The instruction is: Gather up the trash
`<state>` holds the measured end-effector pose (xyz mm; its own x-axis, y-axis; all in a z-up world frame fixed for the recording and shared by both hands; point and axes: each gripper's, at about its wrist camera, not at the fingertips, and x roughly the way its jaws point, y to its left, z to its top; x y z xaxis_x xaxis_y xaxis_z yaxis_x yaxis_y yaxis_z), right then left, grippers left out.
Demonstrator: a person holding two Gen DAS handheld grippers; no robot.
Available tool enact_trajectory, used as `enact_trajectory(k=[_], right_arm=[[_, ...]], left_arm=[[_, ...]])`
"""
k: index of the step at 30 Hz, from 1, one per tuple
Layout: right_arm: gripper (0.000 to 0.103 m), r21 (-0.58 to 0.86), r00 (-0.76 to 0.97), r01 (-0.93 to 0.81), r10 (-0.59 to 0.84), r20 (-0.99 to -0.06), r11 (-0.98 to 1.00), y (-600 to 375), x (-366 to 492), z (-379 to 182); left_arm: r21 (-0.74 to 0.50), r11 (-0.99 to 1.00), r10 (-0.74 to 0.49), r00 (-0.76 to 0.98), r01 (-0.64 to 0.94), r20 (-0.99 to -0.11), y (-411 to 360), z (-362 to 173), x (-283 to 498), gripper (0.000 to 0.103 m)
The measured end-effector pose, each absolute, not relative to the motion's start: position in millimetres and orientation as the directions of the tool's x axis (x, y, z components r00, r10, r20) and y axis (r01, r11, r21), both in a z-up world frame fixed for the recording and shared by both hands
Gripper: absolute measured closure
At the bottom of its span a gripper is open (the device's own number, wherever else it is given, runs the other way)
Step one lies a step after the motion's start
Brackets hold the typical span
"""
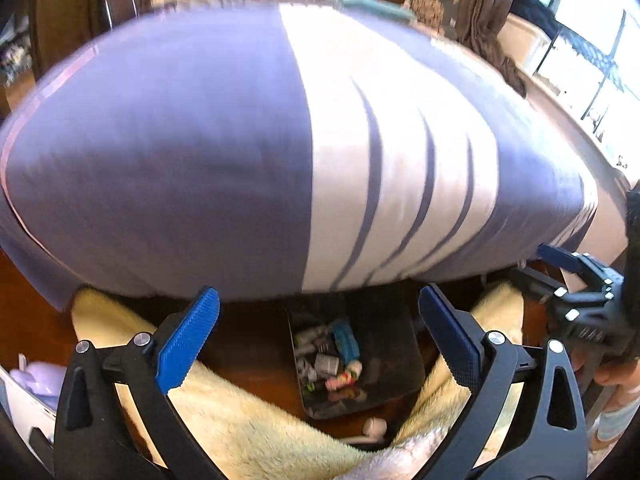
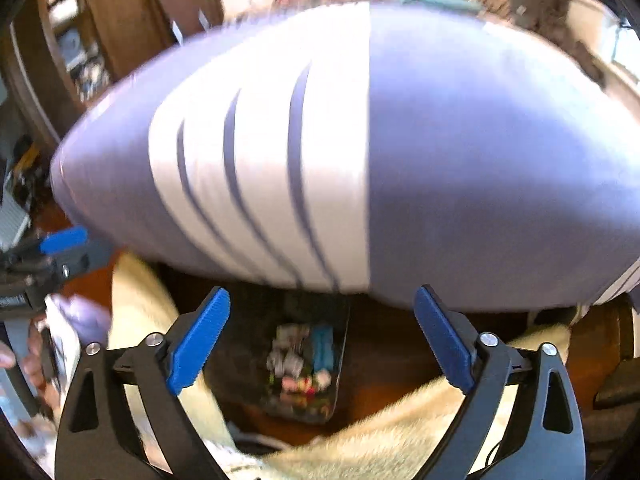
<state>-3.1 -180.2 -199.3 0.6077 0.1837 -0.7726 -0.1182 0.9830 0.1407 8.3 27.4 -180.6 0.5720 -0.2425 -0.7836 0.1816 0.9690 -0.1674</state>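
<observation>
smooth purple-and-white striped bed [image 1: 240,140] bulges above a dark bin [image 1: 384,344] of crumpled trash [image 1: 336,364]; left tongs [image 1: 318,340] and right tongs [image 2: 320,340] both spread apart, ribbed blue pads bare

A dark wooden floor [image 1: 248,344] carries a dark tray [image 1: 384,360] of small scraps beside the bed's [image 1: 180,160] lower edge, with cream fleece [image 1: 240,420] spread at the tray's sides.
</observation>
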Motion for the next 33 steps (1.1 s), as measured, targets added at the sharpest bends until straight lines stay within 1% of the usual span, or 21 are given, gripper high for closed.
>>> enact_trajectory(k=[1, 4, 9, 14, 18, 24, 29, 33], right_arm=[[0.004, 0.132, 0.646, -0.105, 0.169, -0.745, 0.986, -184, -6, -185], [0.004, 0.114, 0.746, -0.075, 0.132, -0.652, 0.991, -192, -18, -140], [0.004, 0.126, 0.838, -0.051, 0.112, -0.534, 0.991, -204, -34, -87], [0.004, 0.064, 0.894, -0.028, 0.053, -0.445, 0.998, -204, -39, -47], [0.003, 0.066, 0.927, -0.009, 0.033, -0.373, 0.998, -213, -45, -22], [0.003, 0.079, 0.965, 0.020, 0.002, -0.263, 0.997, -224, -56, 17], [0.003, 0.105, 0.978, 0.049, -0.027, -0.207, 0.993, -229, -64, 30], [0.003, 0.126, 0.976, 0.052, -0.024, -0.214, 0.991, -228, -70, 27]], left_arm=[[-0.155, 0.971, -0.234, 0.601, 0.181, -0.764, 28, -168, 5, 0.008], [-0.132, 0.976, -0.216, 0.663, 0.175, -0.717, 29, -138, -2, 0.008], [-0.100, 0.980, -0.196, 0.750, 0.172, -0.632, 28, -91, -16, 0.008], [-0.067, 0.981, -0.188, 0.823, 0.180, -0.537, 25, -48, -27, 0.008], [-0.038, 0.982, -0.182, 0.875, 0.185, -0.449, 21, -13, -33, 0.008], [0.001, 0.985, -0.160, 0.924, 0.171, -0.347, 15, 25, -40, 0.008], [-0.007, 0.989, -0.144, 0.940, 0.149, -0.309, 13, 35, -46, 0.008], [-0.008, 0.988, -0.149, 0.939, 0.154, -0.311, 8, 32, -50, 0.008]])
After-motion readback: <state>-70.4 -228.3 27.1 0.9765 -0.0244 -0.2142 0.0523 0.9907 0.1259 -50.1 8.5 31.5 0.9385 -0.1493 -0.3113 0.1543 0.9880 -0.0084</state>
